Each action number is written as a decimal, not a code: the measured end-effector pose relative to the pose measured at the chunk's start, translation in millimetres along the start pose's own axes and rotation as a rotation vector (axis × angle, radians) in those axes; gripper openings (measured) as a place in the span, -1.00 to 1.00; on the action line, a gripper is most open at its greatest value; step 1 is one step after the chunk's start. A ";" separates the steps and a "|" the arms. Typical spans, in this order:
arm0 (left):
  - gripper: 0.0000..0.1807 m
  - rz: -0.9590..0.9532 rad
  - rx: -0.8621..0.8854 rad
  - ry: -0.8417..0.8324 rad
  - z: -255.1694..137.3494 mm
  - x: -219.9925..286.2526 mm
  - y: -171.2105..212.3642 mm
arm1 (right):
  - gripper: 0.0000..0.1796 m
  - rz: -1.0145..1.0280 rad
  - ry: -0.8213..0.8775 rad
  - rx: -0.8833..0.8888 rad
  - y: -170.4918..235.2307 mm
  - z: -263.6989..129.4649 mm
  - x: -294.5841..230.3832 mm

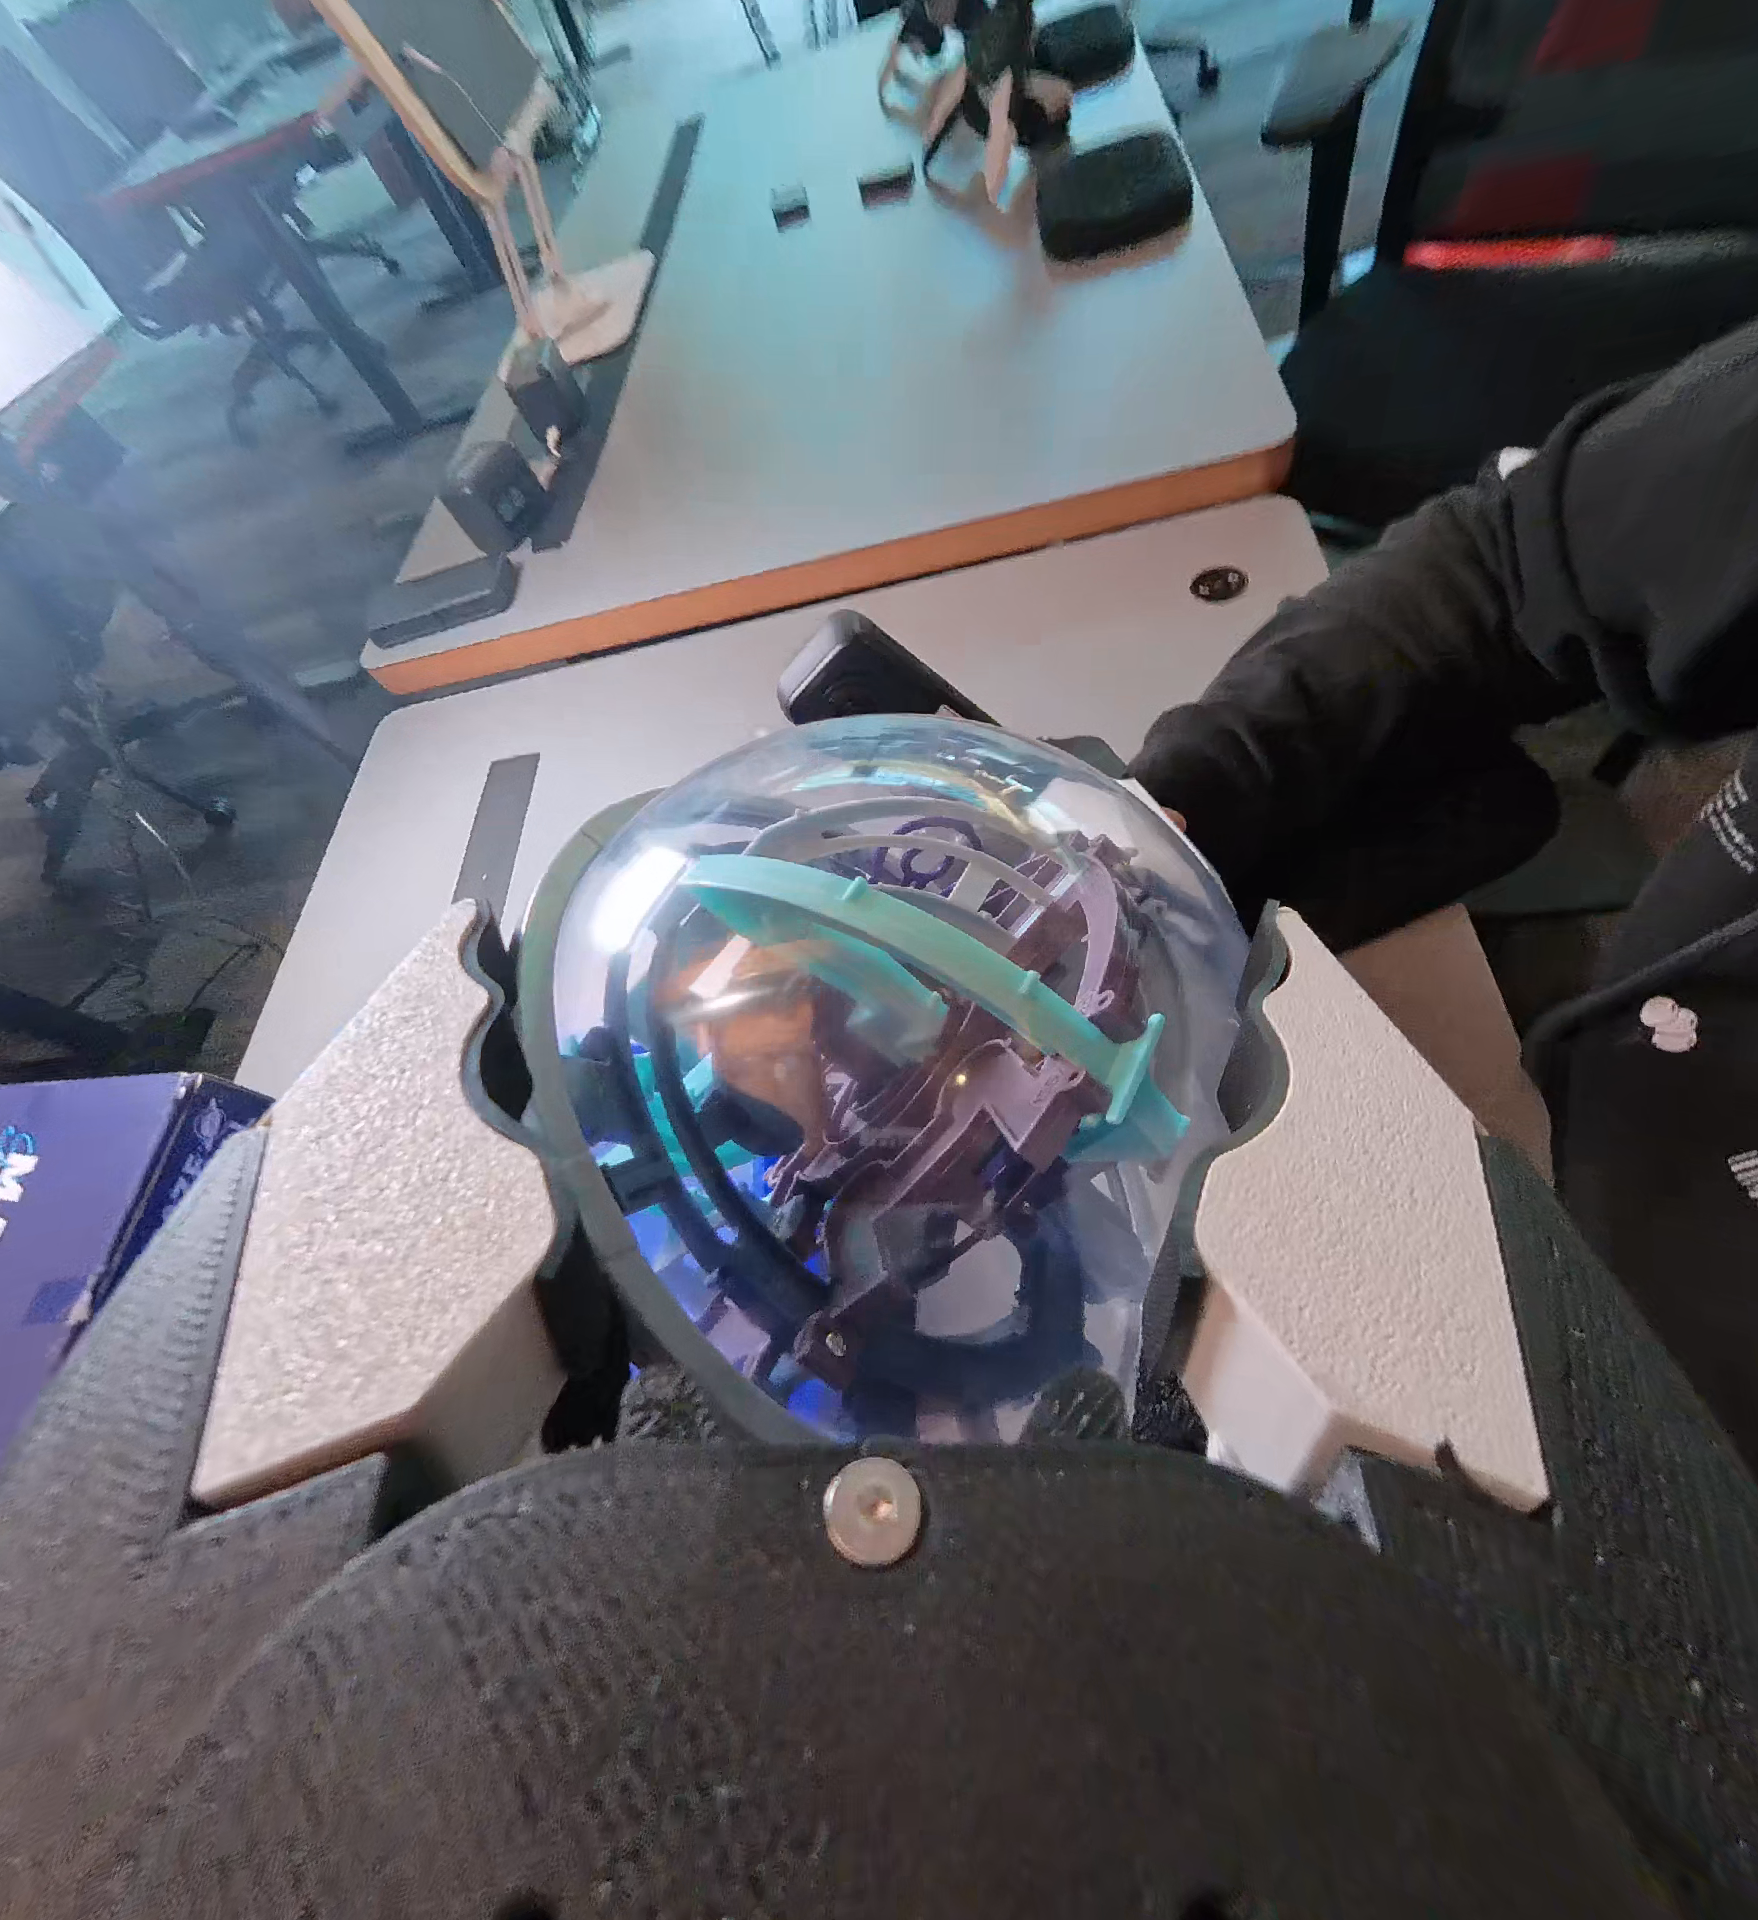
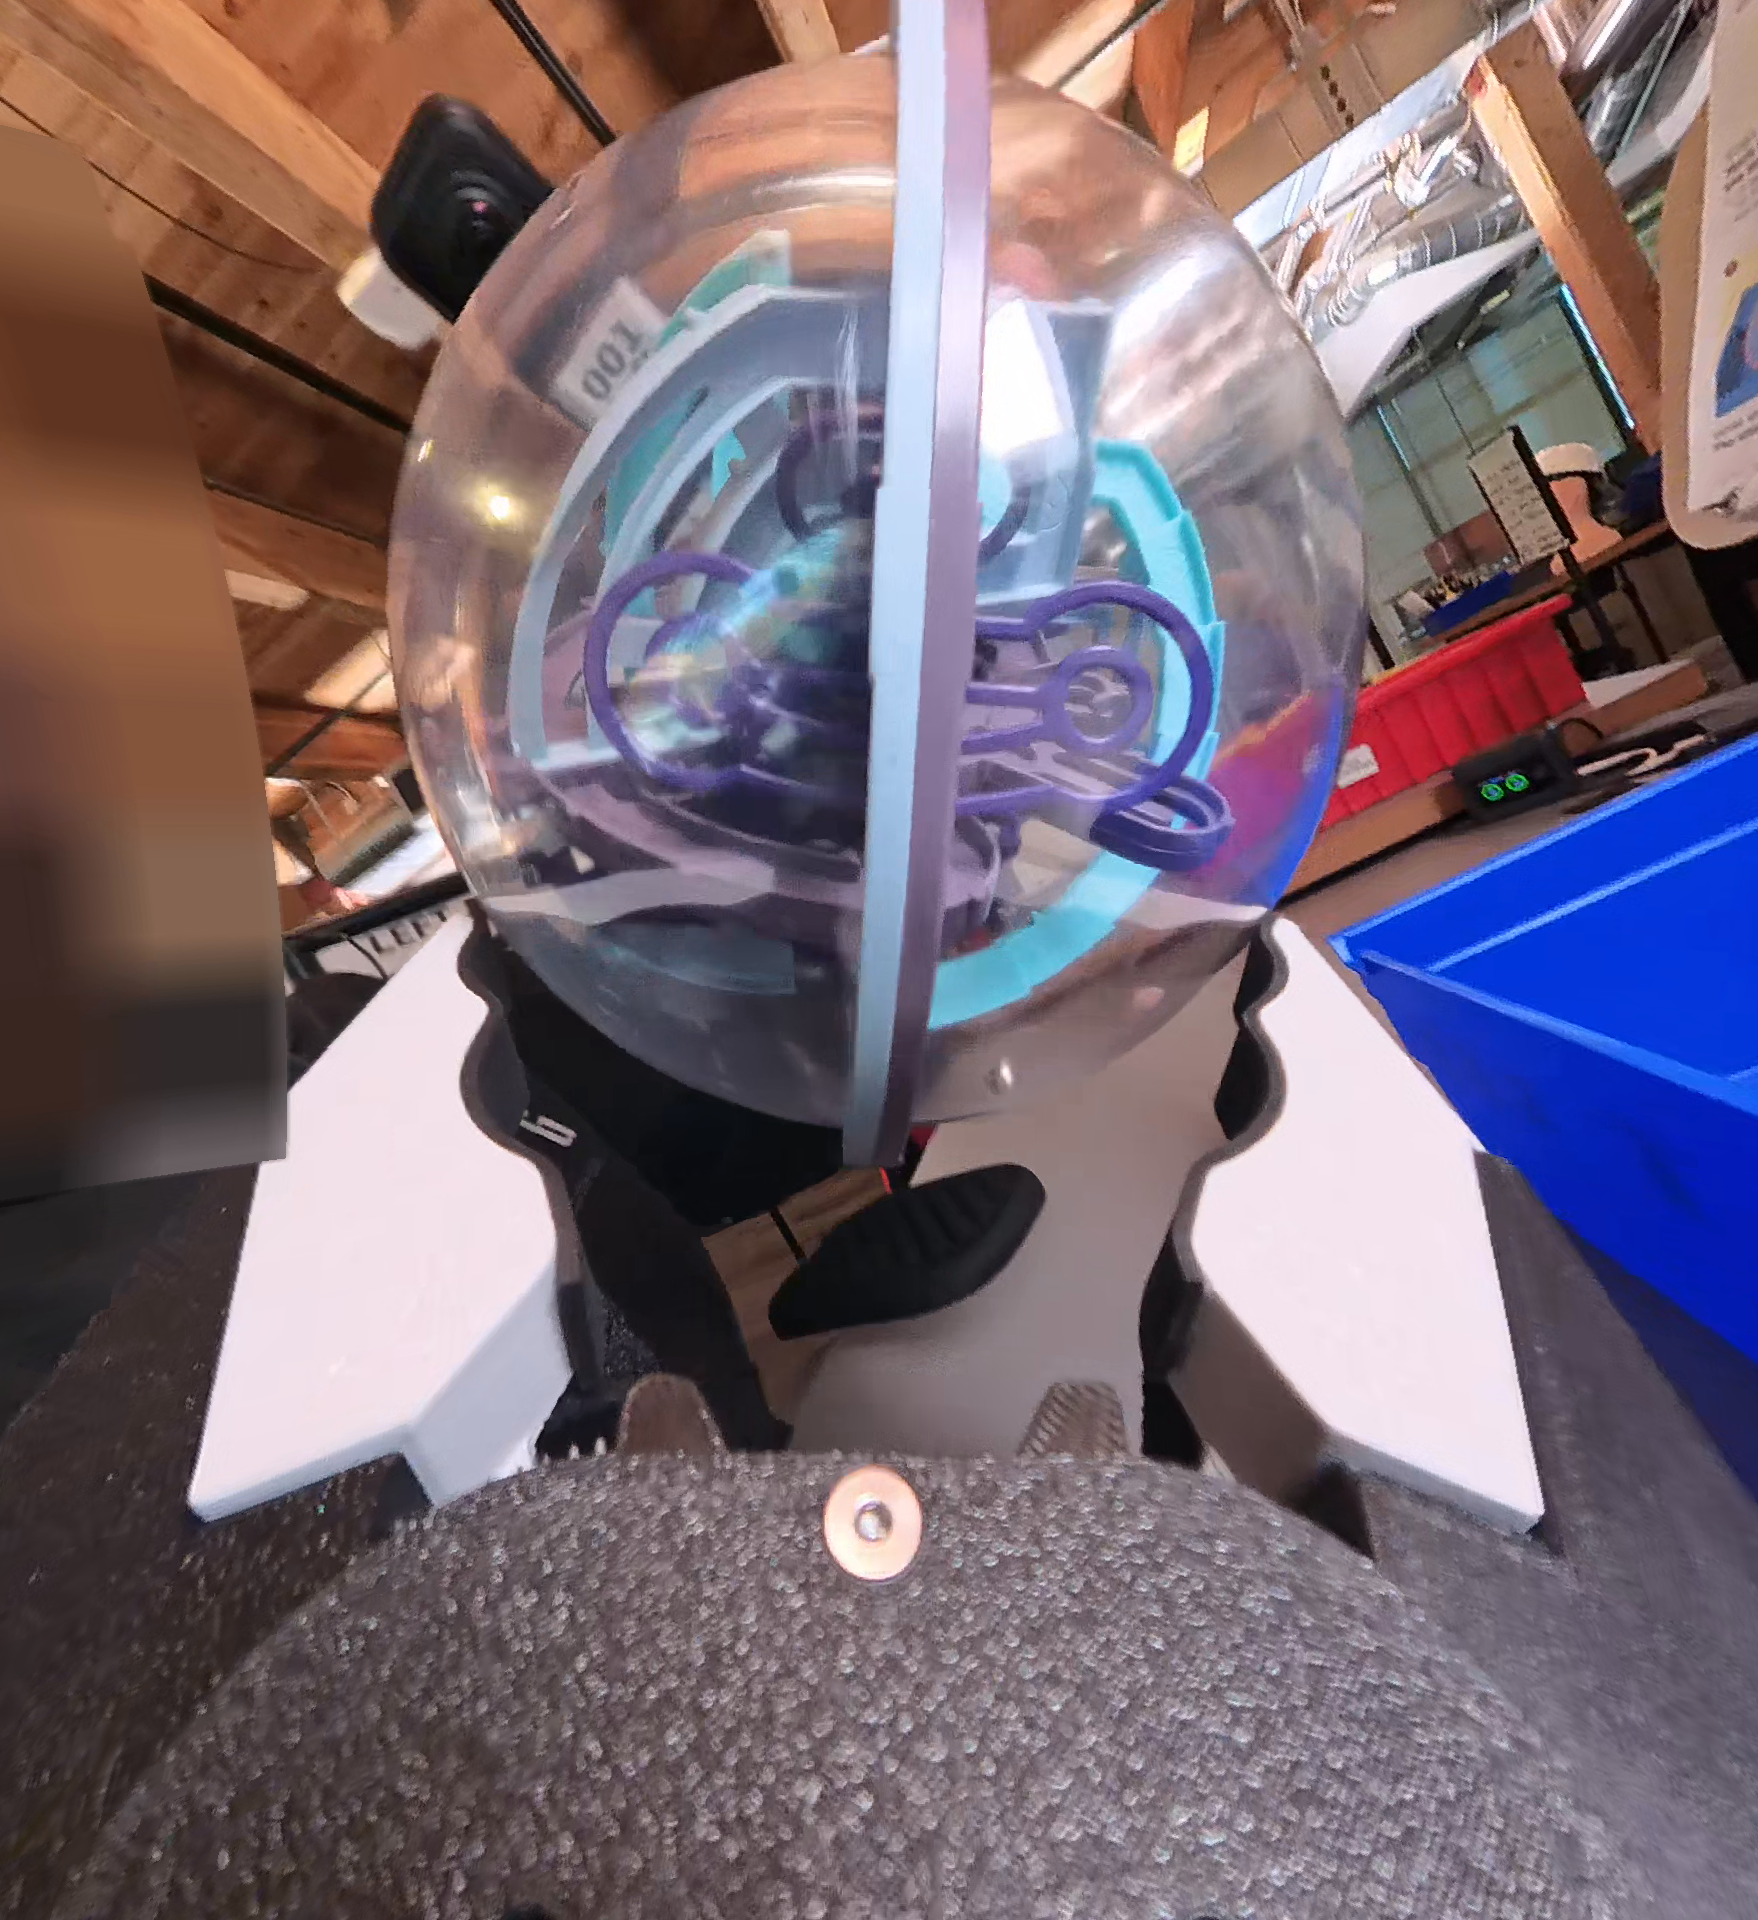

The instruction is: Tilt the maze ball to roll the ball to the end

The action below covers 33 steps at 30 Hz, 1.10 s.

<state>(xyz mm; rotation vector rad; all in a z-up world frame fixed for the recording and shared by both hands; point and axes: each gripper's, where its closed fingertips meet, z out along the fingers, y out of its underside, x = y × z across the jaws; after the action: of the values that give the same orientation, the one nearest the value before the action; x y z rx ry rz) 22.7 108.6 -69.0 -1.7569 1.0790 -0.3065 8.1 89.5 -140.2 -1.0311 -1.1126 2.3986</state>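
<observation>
We grip the clear plastic maze ball [image 1: 854, 1091] in both tongs, left [image 1: 870, 1049] and right [image 2: 870, 997]; its grey seam ring [image 2: 932, 582] stands upright.

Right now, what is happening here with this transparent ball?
A person holds a clear maze ball between two handheld grippers, one on each side. The left gripper and the right gripper each have their white fingers against the sphere. It is lifted above a grey table. The small ball inside cannot be made out, so progress is unclear.
</observation>
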 end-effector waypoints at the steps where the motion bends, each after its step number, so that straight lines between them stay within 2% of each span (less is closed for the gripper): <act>1: 0.51 0.021 -0.039 0.004 3.2 2.0 -2.7 | 0.53 0.015 -0.014 0.022 -2.3 0.5 -2.4; 5: 0.51 0.035 -0.207 0.034 12.5 7.4 -7.5 | 0.55 0.084 -0.085 0.066 -4.8 -0.2 -11.1; 9: 0.45 -0.014 -0.266 0.054 12.0 3.9 -18.7 | 0.37 0.239 -0.175 0.148 -16.5 -6.0 -16.4; 12: 0.37 -0.005 -0.312 0.072 -6.2 6.0 -17.3 | 0.24 0.325 -0.199 0.200 -22.3 -10.7 -12.5; 14: 0.45 -0.039 -0.280 0.057 -35.2 9.6 2.9 | 0.09 0.376 -0.176 0.197 -16.0 -9.0 -5.9; 16: 0.45 -0.188 -0.125 0.015 -47.1 6.2 33.2 | 0.13 0.406 -0.084 0.156 5.1 -3.8 11.5; 17: 0.45 -0.243 -0.113 -0.004 -47.9 6.2 53.2 | 0.18 0.424 -0.052 0.116 17.7 -0.2 19.8; 20: 0.45 -0.230 -0.076 -0.051 -49.8 15.7 72.4 | 0.27 0.460 -0.066 0.051 33.9 11.1 25.7; 26: 0.44 -0.186 -0.112 -0.045 -62.8 20.1 66.4 | 0.22 0.369 -0.053 -0.035 29.6 16.9 15.1; 31: 0.44 -0.161 -0.019 -0.055 -74.2 12.5 55.5 | -0.11 0.155 0.052 -0.106 -1.5 3.5 5.4; 33: 0.44 -0.151 0.012 -0.069 -71.8 10.6 59.1 | -0.15 0.078 0.132 -0.145 -9.6 -3.0 3.8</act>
<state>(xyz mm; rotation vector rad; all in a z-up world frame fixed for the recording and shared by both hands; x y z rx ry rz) -47.8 50.4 -89.0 -1.8286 0.8953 -0.3417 7.4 99.4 -136.1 -1.2825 -1.2352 2.2969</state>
